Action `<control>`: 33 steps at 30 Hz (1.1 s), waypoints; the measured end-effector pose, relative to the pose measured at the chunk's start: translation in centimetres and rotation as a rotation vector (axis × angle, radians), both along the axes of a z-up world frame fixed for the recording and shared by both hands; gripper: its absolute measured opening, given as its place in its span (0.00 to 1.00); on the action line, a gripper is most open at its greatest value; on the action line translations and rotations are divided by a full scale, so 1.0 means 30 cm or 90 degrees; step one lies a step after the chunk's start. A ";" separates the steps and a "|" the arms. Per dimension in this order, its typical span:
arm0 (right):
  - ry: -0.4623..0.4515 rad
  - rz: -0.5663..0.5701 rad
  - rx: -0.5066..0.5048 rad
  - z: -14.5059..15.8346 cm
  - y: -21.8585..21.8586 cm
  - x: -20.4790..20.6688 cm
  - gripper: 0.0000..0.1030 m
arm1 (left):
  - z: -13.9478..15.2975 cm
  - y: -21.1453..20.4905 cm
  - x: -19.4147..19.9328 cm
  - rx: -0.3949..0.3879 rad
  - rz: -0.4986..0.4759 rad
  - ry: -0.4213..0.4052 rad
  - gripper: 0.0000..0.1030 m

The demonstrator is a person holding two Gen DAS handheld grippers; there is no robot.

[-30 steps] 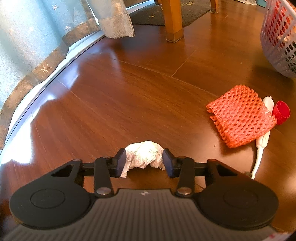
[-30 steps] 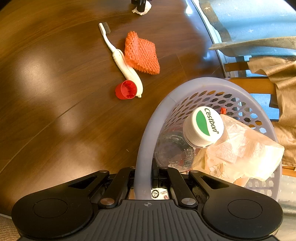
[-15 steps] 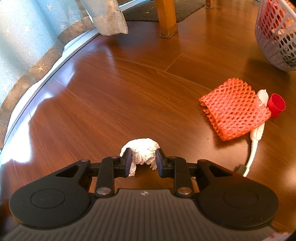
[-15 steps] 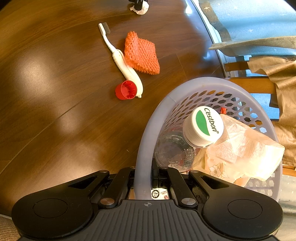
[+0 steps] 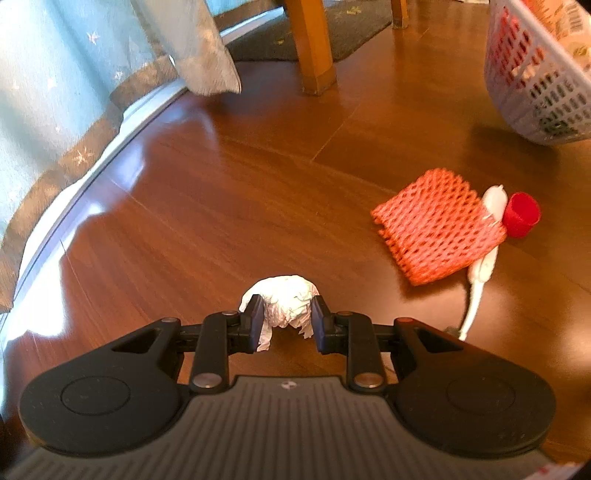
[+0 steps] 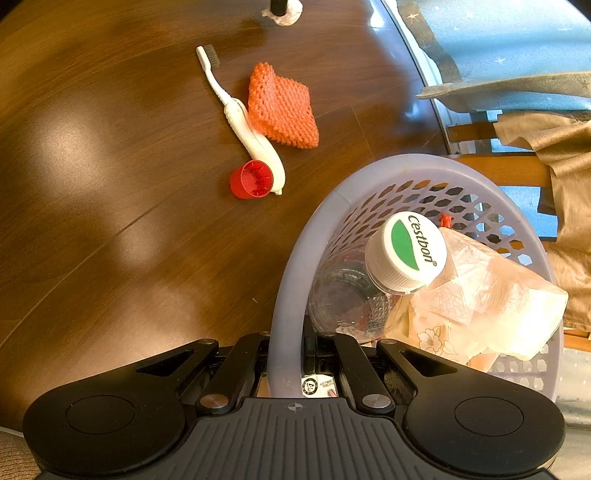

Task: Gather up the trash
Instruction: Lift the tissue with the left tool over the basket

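My left gripper (image 5: 287, 320) is shut on a crumpled white paper ball (image 5: 286, 300), held just above the wooden floor. To its right lie an orange foam net (image 5: 436, 230), a white toothbrush (image 5: 480, 269) and a red cap (image 5: 521, 214). In the right wrist view my right gripper (image 6: 291, 354) is shut on the rim of a lilac plastic basket (image 6: 291, 288), which holds a clear bottle with a green and white lid (image 6: 406, 251) and crumpled wrappers (image 6: 487, 306). The same net (image 6: 282, 107), toothbrush (image 6: 243, 122), cap (image 6: 253, 179) and paper ball (image 6: 286, 9) show beyond it.
A curtain (image 5: 55, 92) and a window track run along the left of the floor. A wooden furniture leg (image 5: 312, 44) and a dark mat (image 5: 332, 29) stand at the back. The basket (image 5: 535, 74) sits at the far right. A chair draped with cloth (image 6: 535, 147) is behind the basket.
My left gripper's fingers have closed in on the paper ball and squeezed it narrower, and it has lifted slightly. The right gripper and the basket have not moved.
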State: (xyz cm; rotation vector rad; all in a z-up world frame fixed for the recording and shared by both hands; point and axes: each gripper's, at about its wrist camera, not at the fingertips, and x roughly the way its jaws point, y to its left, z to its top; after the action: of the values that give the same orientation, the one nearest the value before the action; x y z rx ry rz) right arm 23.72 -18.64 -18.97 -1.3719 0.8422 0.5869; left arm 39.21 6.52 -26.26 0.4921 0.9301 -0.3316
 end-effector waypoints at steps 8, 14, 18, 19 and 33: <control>0.000 0.000 0.000 0.000 0.001 0.000 0.00 | 0.138 -0.051 -0.030 -0.046 -0.022 -0.027 0.22; 0.000 0.002 -0.002 0.000 0.001 -0.001 0.00 | 0.261 -0.133 -0.058 -0.089 -0.066 -0.053 0.22; 0.000 0.003 -0.003 0.000 -0.001 -0.001 0.00 | 0.339 -0.197 -0.076 -0.119 -0.103 -0.069 0.22; 0.000 0.003 -0.003 -0.001 0.000 -0.001 0.00 | 0.358 -0.215 -0.080 -0.124 -0.113 -0.073 0.22; -0.001 0.005 -0.006 -0.002 -0.004 -0.005 0.00 | 0.510 -0.444 -0.078 -0.211 -0.217 -0.086 0.22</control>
State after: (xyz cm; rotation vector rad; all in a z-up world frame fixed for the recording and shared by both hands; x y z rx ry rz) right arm 23.56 -18.75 -19.03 -1.3838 0.8402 0.5887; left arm 36.87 -6.81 -10.97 0.3594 0.6405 -0.7393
